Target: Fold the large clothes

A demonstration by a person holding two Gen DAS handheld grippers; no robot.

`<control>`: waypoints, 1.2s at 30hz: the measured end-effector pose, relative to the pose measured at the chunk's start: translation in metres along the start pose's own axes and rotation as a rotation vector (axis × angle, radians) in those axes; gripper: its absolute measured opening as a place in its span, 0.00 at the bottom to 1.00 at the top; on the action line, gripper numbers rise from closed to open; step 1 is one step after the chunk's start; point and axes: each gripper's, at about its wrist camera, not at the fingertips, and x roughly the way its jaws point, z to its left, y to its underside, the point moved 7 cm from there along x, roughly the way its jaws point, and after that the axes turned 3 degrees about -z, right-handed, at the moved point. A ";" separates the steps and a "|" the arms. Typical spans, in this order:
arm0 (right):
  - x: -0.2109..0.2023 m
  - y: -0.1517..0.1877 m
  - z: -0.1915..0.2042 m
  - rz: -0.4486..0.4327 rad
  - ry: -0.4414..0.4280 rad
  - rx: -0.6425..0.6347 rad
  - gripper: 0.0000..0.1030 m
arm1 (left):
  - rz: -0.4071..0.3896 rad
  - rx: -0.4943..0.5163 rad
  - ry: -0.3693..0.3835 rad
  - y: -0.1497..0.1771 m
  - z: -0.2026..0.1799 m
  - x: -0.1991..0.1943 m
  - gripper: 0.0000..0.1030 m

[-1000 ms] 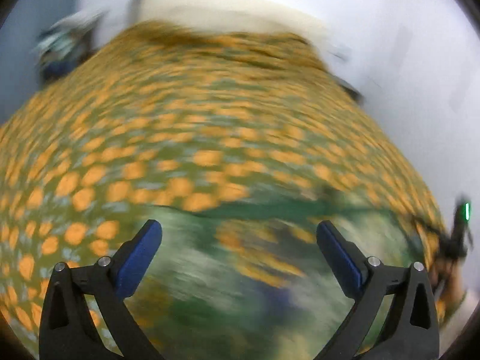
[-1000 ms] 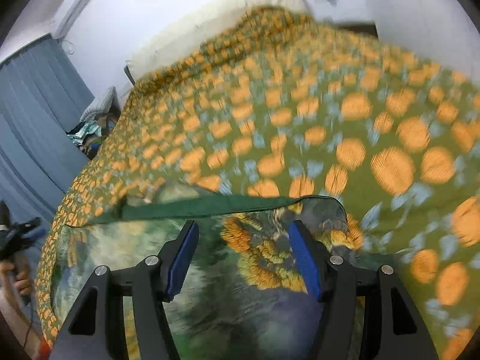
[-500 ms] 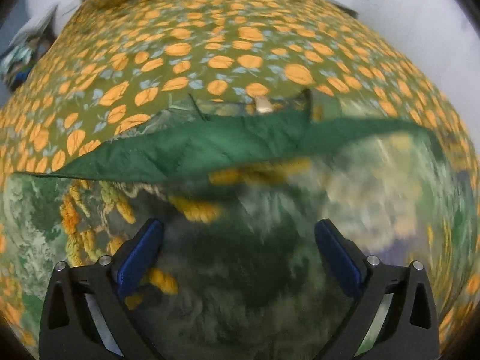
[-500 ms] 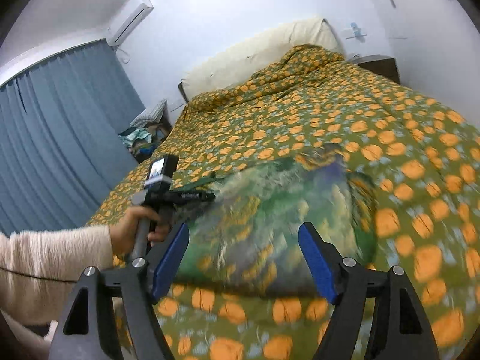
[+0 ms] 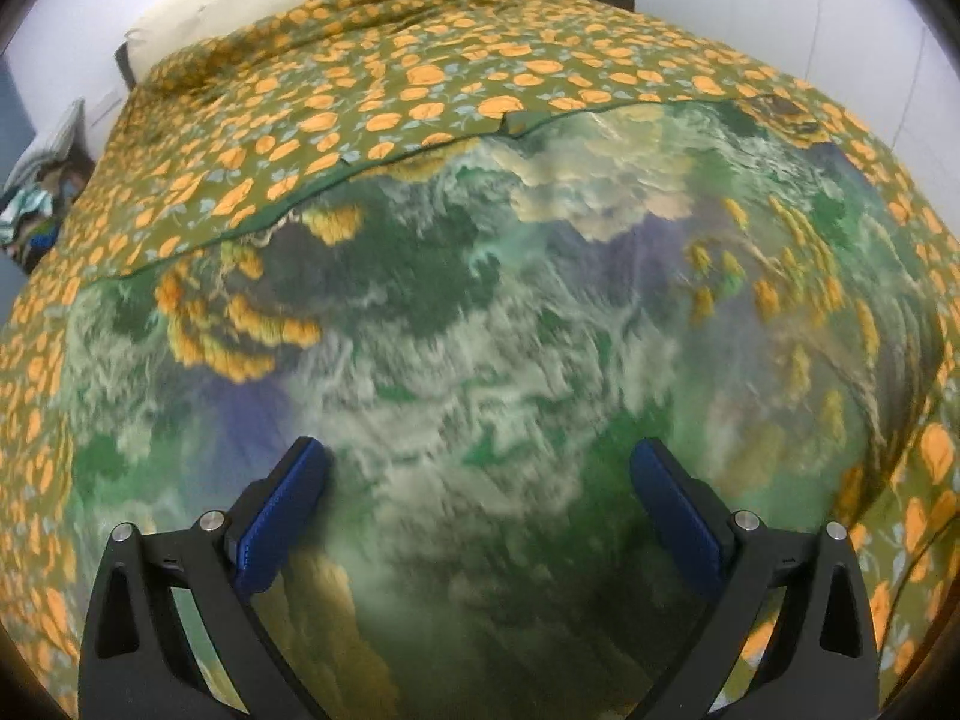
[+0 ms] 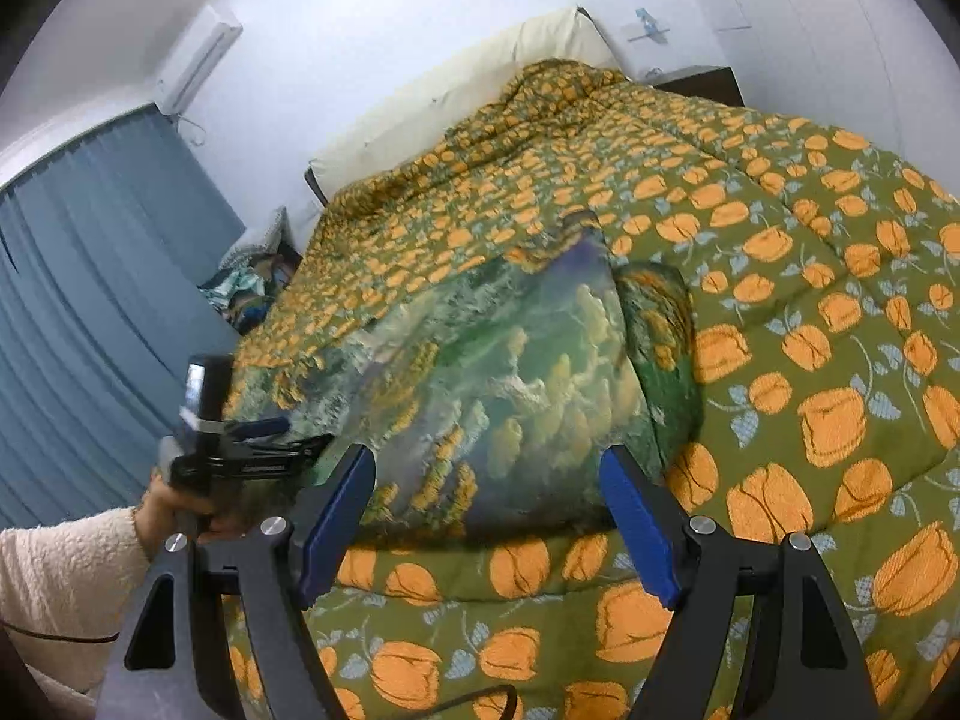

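**A:** Status on the garment?

**B:** The green printed garment (image 6: 516,384) lies folded on the bed, on top of the orange-flowered quilt (image 6: 810,324). From my left wrist view it fills most of the frame (image 5: 480,324), its dark green hem running along the far edge against the quilt (image 5: 420,78). Print is blurred close to the lens.

**A:** Grippers?

**B:** My right gripper (image 6: 486,516) has just been opening; jaws now stand wide with nothing between the pads. It sits at the near edge of the bed, garment just ahead of it. My left gripper (image 5: 480,504) is spread wide too, pointing down at the fabric. No cloth pinched between its pads.

**A:** Left visible from the right side?

**B:** Yes, at the garment's left edge (image 6: 264,450), my hand (image 6: 174,504) on the handle, cream fleece sleeve (image 6: 66,570) behind. Can't tell whether its tips touch the cloth.

**A:** Surroundings?

**B:** Cream pillow (image 6: 468,90) at the head, blue curtain (image 6: 78,312) on the left.
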 end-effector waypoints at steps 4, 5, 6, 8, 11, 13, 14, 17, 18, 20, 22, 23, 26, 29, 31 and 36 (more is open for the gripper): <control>0.002 0.001 -0.012 0.006 0.029 0.023 0.75 | -0.004 0.019 -0.001 0.019 -0.009 -0.009 0.99; 0.004 0.002 -0.018 0.013 0.041 0.030 0.75 | -0.002 0.034 -0.004 0.024 -0.011 -0.011 0.99; 0.006 0.004 -0.022 0.022 0.051 0.040 0.75 | 0.000 0.055 -0.010 0.029 -0.015 -0.012 0.99; 0.011 0.006 -0.030 0.040 0.066 0.064 0.75 | 0.002 0.116 -0.025 0.039 -0.026 -0.015 0.99; 0.017 0.009 -0.044 0.064 0.084 0.119 0.75 | 0.007 0.160 -0.016 0.043 -0.038 -0.026 0.99; 0.020 0.011 -0.052 0.068 0.082 0.170 0.75 | -0.001 0.125 0.037 0.038 -0.042 -0.039 0.98; 0.022 0.012 -0.056 0.069 0.074 0.202 0.75 | -0.021 0.095 0.072 0.032 -0.043 -0.047 0.98; 0.039 0.012 -0.064 0.076 0.021 0.336 0.78 | -0.068 0.054 0.151 0.014 -0.053 -0.062 0.98; 0.048 0.012 -0.066 0.087 0.003 0.376 0.79 | -0.073 0.061 0.162 0.009 -0.057 -0.063 0.98; 0.064 0.010 -0.073 0.091 0.030 0.447 0.81 | -0.072 0.091 0.161 0.003 -0.065 -0.058 0.98; 0.077 0.012 -0.080 0.092 0.040 0.521 0.81 | -0.009 0.107 0.176 0.006 -0.069 -0.040 0.98; 0.082 0.015 -0.085 0.089 0.042 0.565 0.81 | 0.028 0.103 0.179 0.009 -0.069 -0.032 0.98; 0.096 0.023 -0.093 0.085 0.045 0.631 0.79 | 0.075 0.100 0.174 0.015 -0.065 -0.019 0.97; 0.103 0.016 -0.085 0.085 0.045 0.539 0.53 | 0.062 0.086 0.193 0.001 -0.062 -0.032 0.95; 0.097 0.005 -0.072 0.063 0.074 0.418 0.33 | 0.042 0.073 0.214 -0.017 -0.062 -0.047 0.94; 0.066 -0.031 0.017 -0.072 0.208 -0.092 0.26 | -0.001 0.071 0.339 -0.083 -0.074 -0.093 0.95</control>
